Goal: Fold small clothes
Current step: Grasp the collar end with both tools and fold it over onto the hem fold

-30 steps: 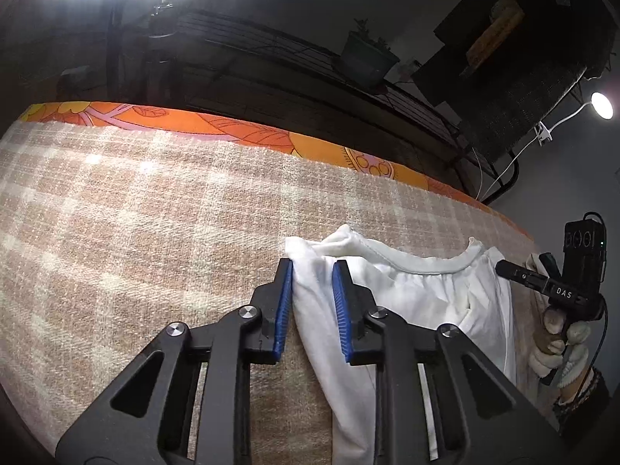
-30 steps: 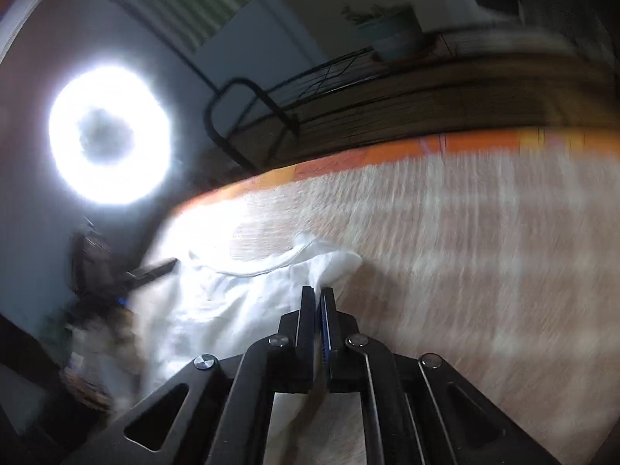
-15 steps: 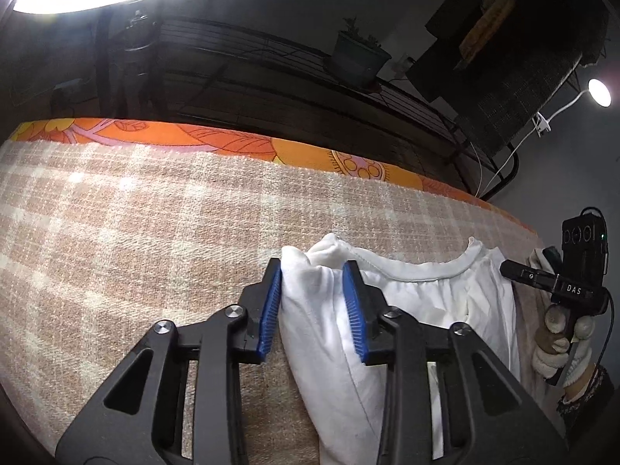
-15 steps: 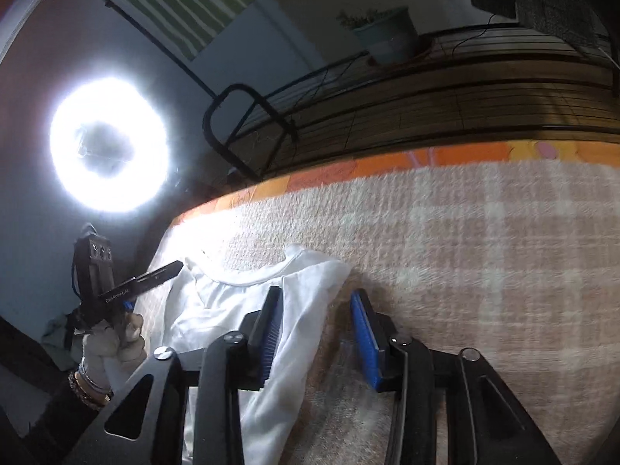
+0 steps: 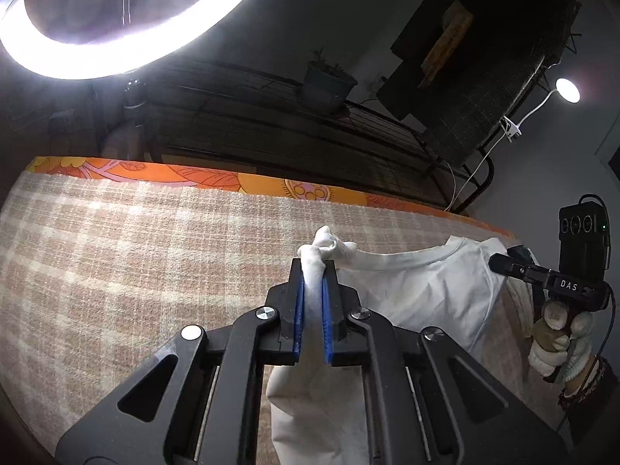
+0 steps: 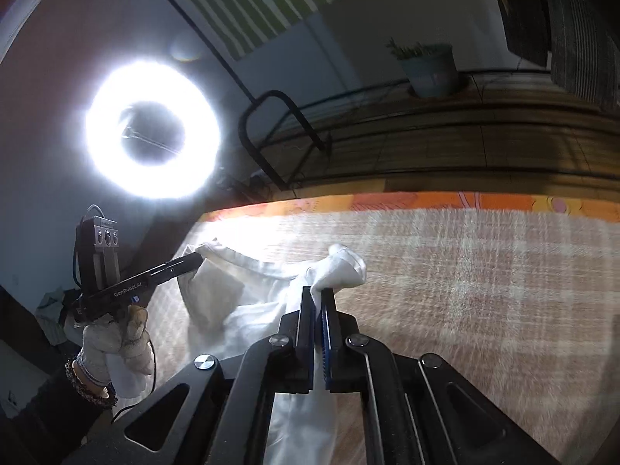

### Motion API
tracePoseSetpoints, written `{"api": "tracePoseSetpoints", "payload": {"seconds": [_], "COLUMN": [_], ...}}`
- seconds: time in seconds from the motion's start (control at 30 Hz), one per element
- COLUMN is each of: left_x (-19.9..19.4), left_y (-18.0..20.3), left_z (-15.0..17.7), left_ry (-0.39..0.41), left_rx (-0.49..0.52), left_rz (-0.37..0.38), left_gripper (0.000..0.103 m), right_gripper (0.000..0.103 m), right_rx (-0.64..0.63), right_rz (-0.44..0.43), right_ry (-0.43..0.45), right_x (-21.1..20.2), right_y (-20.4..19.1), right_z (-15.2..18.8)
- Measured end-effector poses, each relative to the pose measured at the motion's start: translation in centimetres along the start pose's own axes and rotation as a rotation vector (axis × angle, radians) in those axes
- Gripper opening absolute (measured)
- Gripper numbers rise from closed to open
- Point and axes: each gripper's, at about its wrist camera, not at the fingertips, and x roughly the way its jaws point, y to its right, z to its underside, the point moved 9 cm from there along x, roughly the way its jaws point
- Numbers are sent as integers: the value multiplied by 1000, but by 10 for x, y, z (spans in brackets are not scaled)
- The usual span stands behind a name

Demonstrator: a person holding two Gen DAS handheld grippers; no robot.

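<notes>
Nearest to me in the left wrist view, my left gripper [image 5: 313, 271] has its blue pads [image 5: 297, 310] closing on a bunched fold of the white garment [image 5: 422, 298], with the cloth squeezed between them and a knot of fabric poking out past the tips. In the right wrist view my right gripper [image 6: 317, 298] has its fingers pressed together on the other shoulder of the same garment, a puff of white cloth standing up just beyond the tips. Between the two pinched points the neckline sags in a curve, and the rest of the garment hangs down below the grippers, its lower part lying on the checked beige blanket [image 5: 135, 271]. The garment sits toward the near edge of the blanket, with wide bare blanket on either side. Each view shows the opposite gripper at the frame's edge, held by a hand in a white glove [image 5: 558, 333]. Beyond the blanket's far edge runs a strip of orange patterned sheet [image 5: 193, 174], then a dark metal bed frame [image 5: 348, 135]. A potted plant [image 5: 327, 81] stands on the frame, and a bright ring light [image 6: 153, 133] glares behind.
</notes>
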Motion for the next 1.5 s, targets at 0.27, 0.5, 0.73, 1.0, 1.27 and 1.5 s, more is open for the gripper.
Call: {"api": "tracePoseSetpoints", "payload": {"seconds": [0.27, 0.5, 0.73, 1.0, 1.27, 1.5], "left_x": [-61, -104, -139, -163, -167, -177], "left_y": [30, 41, 50, 59, 60, 55], "left_z": [17, 46, 82, 144, 210, 252], "left_ry": [34, 39, 44, 9, -58, -121], "left_rx": [48, 47, 30, 38, 105, 195], "left_rz": [4, 2, 8, 5, -51, -95], "left_gripper": [6, 6, 6, 6, 6, 6], "right_gripper": [0, 0, 0, 0, 0, 0], "right_rx": [-59, -106, -146, -192, -253, -352], "right_rz": [17, 37, 57, 92, 138, 209], "right_ry": [11, 4, -7, -40, -75, -108], "right_x": [-43, -70, -89, -107, -110, -113], "right_y": [-43, -72, -93, -117, -130, -128], "right_z": [16, 37, 71, 126, 192, 248]}}
